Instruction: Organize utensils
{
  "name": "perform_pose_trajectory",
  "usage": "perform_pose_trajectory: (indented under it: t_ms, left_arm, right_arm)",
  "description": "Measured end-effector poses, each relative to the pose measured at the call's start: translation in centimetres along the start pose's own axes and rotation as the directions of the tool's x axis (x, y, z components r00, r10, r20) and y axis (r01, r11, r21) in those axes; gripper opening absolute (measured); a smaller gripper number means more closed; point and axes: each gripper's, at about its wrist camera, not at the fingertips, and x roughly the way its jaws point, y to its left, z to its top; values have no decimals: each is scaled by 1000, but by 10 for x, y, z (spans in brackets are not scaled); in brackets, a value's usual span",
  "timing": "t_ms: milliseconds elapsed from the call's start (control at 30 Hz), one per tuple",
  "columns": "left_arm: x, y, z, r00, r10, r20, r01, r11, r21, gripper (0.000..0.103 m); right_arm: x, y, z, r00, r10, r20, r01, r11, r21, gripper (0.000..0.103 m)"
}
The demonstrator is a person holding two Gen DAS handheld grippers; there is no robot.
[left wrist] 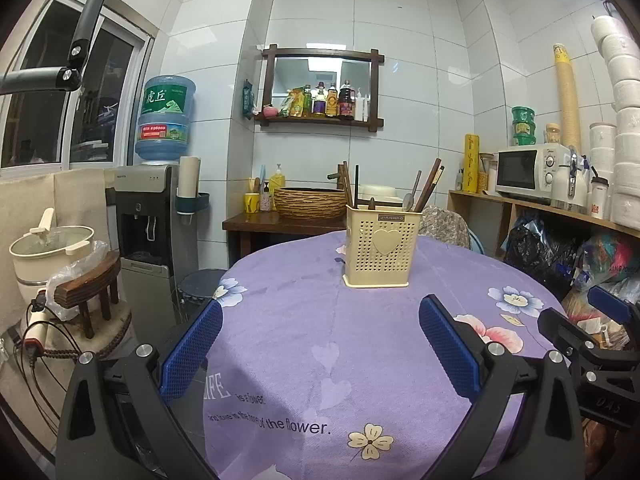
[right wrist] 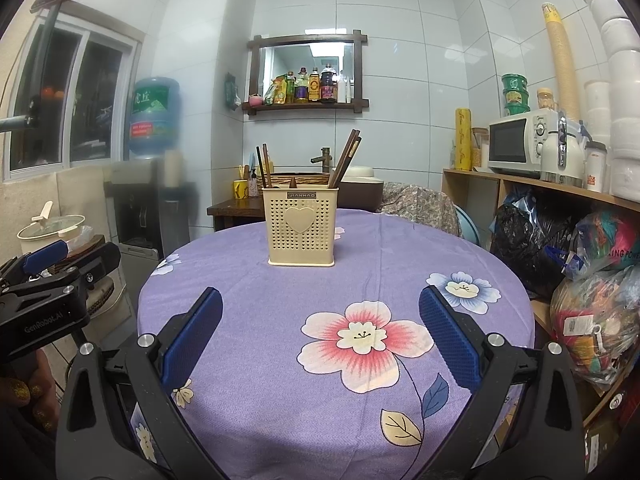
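On the purple floral worktop (left wrist: 304, 320), left wrist view, the cream utensil holder (left wrist: 380, 248) stands upright with chopsticks (left wrist: 430, 184) and a spoon (left wrist: 410, 196) inside, beyond the left gripper (left wrist: 320, 350) — fingers spread, empty — while the right wrist view shows the right gripper (right wrist: 320, 342) likewise spread, holder (right wrist: 302, 226) ahead.

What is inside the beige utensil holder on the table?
The utensil holder holds dark chopsticks, a metal spoon and brown handles, all upright or leaning. Its perforated walls hide their lower ends.
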Motion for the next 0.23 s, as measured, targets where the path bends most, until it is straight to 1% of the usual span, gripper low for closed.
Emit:
perform_pose_trajectory:
  t_ms: [233]
  left_arm:
    - [2,-2,1,1000,8,-19,-8,1000,1,98]
  right_arm:
    - [0,1,0,1000,-2,0,2,1000,0,97]
